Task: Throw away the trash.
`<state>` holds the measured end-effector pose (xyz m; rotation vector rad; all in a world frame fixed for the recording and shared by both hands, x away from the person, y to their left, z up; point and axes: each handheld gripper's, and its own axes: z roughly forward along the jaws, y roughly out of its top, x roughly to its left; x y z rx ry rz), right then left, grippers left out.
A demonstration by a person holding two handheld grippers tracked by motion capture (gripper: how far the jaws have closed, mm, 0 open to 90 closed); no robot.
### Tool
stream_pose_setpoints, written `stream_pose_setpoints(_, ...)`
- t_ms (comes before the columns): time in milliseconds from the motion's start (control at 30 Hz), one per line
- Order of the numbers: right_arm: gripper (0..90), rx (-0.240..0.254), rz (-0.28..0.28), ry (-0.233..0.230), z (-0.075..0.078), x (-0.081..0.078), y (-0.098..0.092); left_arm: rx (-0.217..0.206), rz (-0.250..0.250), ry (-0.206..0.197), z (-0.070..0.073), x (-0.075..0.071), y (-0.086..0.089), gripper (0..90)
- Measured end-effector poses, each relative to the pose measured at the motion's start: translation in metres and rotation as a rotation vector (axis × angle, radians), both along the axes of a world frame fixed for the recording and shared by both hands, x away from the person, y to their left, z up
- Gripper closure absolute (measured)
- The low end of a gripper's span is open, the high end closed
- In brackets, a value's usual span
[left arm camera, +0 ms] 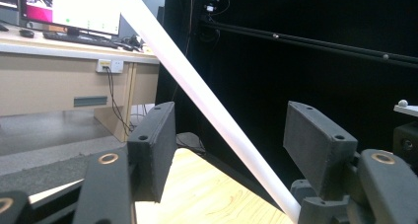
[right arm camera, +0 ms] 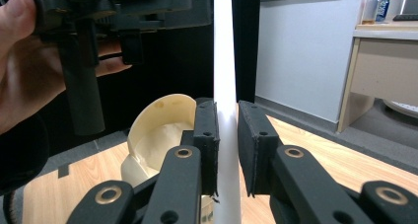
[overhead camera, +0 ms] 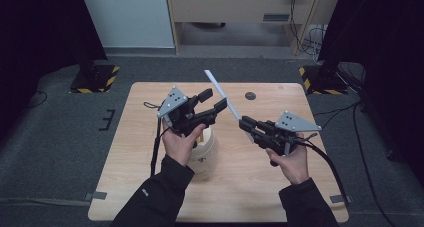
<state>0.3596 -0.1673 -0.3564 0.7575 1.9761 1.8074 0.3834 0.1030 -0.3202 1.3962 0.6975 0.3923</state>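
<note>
The right claw [overhead camera: 243, 122] is clamped on the lower end of a white strip [overhead camera: 220, 93], which slants up toward the bench's [overhead camera: 260, 184] far edge. The left claw [overhead camera: 212, 100] stands open around the strip [left arm camera: 207, 98] without touching it, both held above the bench's middle. A cream bucket [overhead camera: 205, 152] lies under the left hand [overhead camera: 181, 143].

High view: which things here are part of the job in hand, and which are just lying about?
In the job:
white strip, clamped in right gripper
left gripper, jaws apart around the strip
cream container

Lying about:
black disc on table
</note>
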Motion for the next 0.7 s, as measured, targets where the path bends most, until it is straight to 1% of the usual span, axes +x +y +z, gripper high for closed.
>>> stream_pose_setpoints(133, 79.1, 0.007, 0.010, -0.002, 0.001, -0.001, 0.000, -0.003, -0.008, 0.011, 0.000, 0.001, -0.004, 40.0)
stream_pose_setpoints(233, 79.1, 0.015, 0.018, -0.001, 0.001, -0.001, 0.001, -0.016, -0.018, 0.023, -0.001, 0.001, -0.008, 42.1)
stream_pose_setpoints(333, 79.1, 0.019, 0.029, 0.000, 0.000, -0.002, 0.002, -0.024, -0.030, 0.033, -0.001, 0.000, -0.011, 47.8)
stream_pose_setpoints(367, 79.1, 0.019, 0.029, 0.000, 0.000, -0.002, 0.002, -0.028, -0.033, 0.036, -0.001, 0.000, -0.012, 47.8)
stream_pose_setpoints(400, 79.1, 0.024, 0.036, 0.000, 0.001, -0.002, 0.002, -0.029, -0.040, 0.042, -0.001, -0.001, -0.013, 51.6)
stream_pose_setpoints(500, 79.1, 0.028, 0.043, 0.002, 0.001, -0.002, 0.002, -0.029, -0.044, 0.048, -0.001, -0.001, -0.014, 57.5)
stream_pose_setpoints(533, 79.1, 0.028, 0.047, 0.001, 0.001, -0.002, 0.002, -0.029, -0.044, 0.050, -0.001, -0.001, -0.014, 57.5)
stream_pose_setpoints(567, 79.1, 0.025, 0.052, 0.001, 0.000, -0.002, 0.002, -0.031, -0.047, 0.053, -0.001, -0.001, -0.014, 61.1)
stream_pose_setpoints(600, 79.1, 0.024, 0.056, 0.000, 0.000, -0.002, 0.003, -0.041, -0.055, 0.061, 0.000, -0.002, -0.014, 62.9)
stream_pose_setpoints(700, 79.2, 0.022, 0.062, 0.001, -0.001, -0.002, 0.003, -0.049, -0.061, 0.065, 0.000, -0.003, -0.014, 70.3)
